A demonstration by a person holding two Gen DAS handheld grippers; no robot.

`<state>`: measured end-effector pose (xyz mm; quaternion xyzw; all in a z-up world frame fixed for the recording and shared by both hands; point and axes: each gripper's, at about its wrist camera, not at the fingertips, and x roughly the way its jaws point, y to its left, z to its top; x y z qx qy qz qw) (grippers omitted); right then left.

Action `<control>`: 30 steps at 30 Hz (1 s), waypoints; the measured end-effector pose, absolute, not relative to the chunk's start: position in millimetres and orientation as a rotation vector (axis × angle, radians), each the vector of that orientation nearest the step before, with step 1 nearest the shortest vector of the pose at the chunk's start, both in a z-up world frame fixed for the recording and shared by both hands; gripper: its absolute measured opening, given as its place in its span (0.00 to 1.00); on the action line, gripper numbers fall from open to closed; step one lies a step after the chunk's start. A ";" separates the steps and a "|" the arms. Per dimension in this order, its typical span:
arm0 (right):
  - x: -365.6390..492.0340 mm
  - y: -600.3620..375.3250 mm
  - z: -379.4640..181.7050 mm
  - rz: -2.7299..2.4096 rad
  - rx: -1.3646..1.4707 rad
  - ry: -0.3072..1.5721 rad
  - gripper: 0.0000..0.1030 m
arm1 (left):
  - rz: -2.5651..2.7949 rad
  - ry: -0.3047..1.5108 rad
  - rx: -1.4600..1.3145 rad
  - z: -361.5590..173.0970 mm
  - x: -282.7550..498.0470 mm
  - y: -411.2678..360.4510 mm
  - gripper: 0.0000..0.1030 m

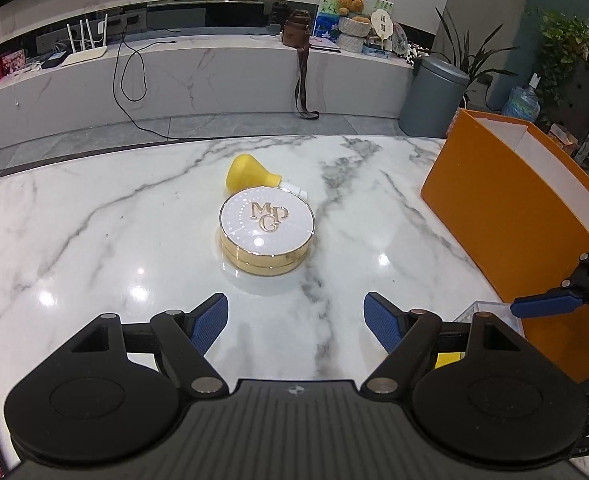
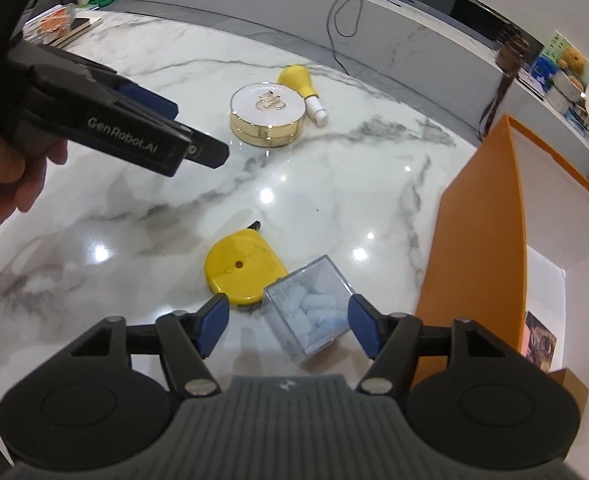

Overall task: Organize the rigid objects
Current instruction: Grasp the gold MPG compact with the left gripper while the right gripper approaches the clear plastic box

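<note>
Right claw (image 2: 288, 326) wide, straddling clear plastic box (image 2: 310, 306) beside yellow tape measure (image 2: 243, 270), near tabletop's near edge. Likely light, stiff, slick: grip flat opposite walls. Left claw (image 1: 296, 322) wide, empty.

The round gold compact (image 1: 267, 232) at the counter's centre carries raised gold letters "MPG" on its white lid. At ten o'clock in the right wrist view, the left hand-held gripper (image 2: 198, 136) bears "GenRobot.AI" in pale lettering along its black side.
</note>
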<state>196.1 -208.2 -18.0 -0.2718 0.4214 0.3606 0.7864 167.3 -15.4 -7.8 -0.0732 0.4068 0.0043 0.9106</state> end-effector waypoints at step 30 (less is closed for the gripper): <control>204.2 -200.0 -32.8 0.774 -0.724 0.949 0.56 | 0.140 0.787 -0.106 -31.7 221.7 -6.0 0.94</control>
